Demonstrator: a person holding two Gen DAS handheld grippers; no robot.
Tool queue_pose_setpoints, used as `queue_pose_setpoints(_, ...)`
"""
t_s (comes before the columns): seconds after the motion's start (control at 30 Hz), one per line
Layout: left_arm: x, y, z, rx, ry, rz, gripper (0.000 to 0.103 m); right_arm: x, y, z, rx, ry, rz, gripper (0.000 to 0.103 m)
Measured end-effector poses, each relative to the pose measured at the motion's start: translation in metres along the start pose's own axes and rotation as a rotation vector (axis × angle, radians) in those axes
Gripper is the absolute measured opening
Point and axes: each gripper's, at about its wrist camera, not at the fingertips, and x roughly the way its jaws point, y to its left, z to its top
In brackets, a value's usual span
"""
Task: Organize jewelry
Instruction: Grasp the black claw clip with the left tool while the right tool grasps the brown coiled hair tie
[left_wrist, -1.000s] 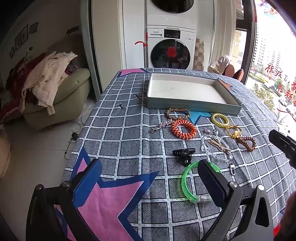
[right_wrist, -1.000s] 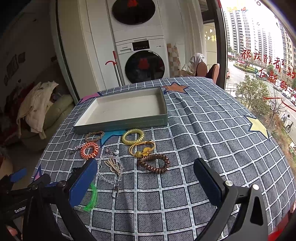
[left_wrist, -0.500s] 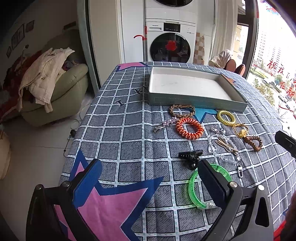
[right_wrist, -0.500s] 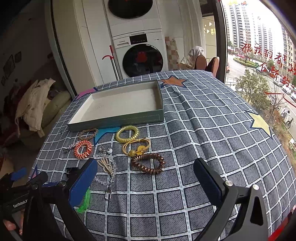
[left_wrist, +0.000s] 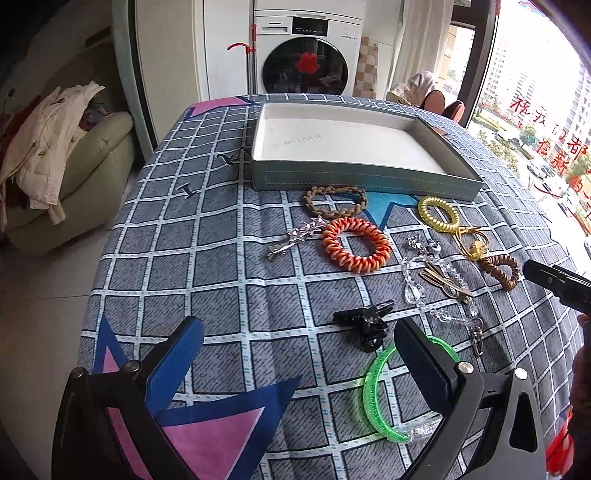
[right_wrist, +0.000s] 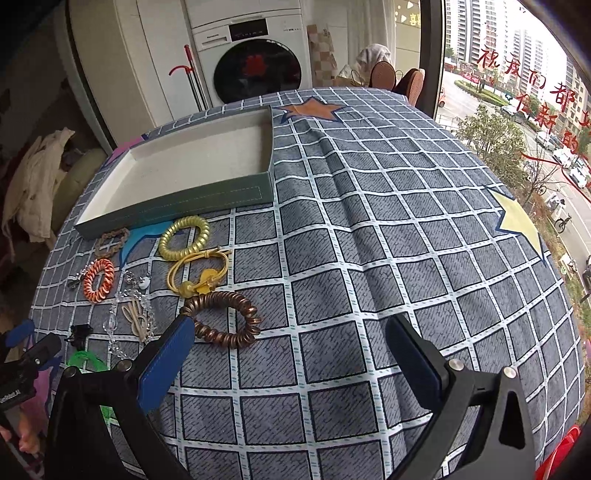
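Pre-grasp: both hand-held grippers, left (left_wrist: 295, 365) and right (right_wrist: 291, 354), spread wide and holding nothing, tray (left_wrist: 354, 179) unfilled; next likely pinch brown coil bracelet (right_wrist: 221, 319).

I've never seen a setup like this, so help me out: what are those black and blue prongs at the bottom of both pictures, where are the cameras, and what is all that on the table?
There is no robot here. A person holds a two-pronged tool in each hand, with a wide-angle camera on each looking along its fingers. One picture comes from the left gripper, the other from the right gripper. Both are open and hold nothing. On the checked tablecloth sits an empty tray. In front of it lie hair ties and jewelry: an orange coil, a yellow coil, a brown coil, a black clip and a green bangle.
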Motion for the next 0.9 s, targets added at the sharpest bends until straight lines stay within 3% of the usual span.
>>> queue_pose_setpoints(0.2, 0.018, -0.012, 0.006, 0.019, 0.046, -0.015, 0.103, 0.019, 0.008, 0.003, -0.024, 0.058, 0.034, 0.077)
queue_pose_setpoints(0.37, 0.029, -0.019, 0.006, 0.039, 0.062, 0.002, 0.096, 0.021, 0.022, 0.003, -0.106, 0.055, -0.004, 0.068)
queue_pose_setpoints(0.43, 0.031, -0.022, 0.006, 0.054, 0.057, 0.016, 0.096, 0.02, 0.027, 0.002, -0.135, 0.054, -0.01, 0.059)
queue_pose_setpoints(0.53, 0.029, -0.026, 0.007, 0.07, 0.036, 0.012, 0.078, 0.018, 0.034, 0.0, -0.169, 0.053, -0.015, 0.042)
queue_pose_setpoints(0.57, 0.028, -0.028, 0.007, 0.078, 0.029, 0.009, 0.064, 0.017, 0.036, -0.001, -0.179, 0.054, -0.007, 0.036)
queue_pose_setpoints(0.6, 0.027, -0.029, 0.007, 0.087, 0.022, 0.005, 0.056, 0.016, 0.038, -0.002, -0.186, 0.055, 0.001, 0.023)
queue_pose_setpoints(0.63, 0.026, -0.029, 0.007, 0.091, 0.023, 0.005, 0.056, 0.015, 0.04, -0.002, -0.19, 0.056, 0.001, 0.015)
queue_pose_setpoints(0.9, 0.003, -0.013, 0.018, 0.017, 0.007, -0.067, 0.056, -0.011, 0.033, 0.012, -0.122, 0.021, 0.111, 0.012)
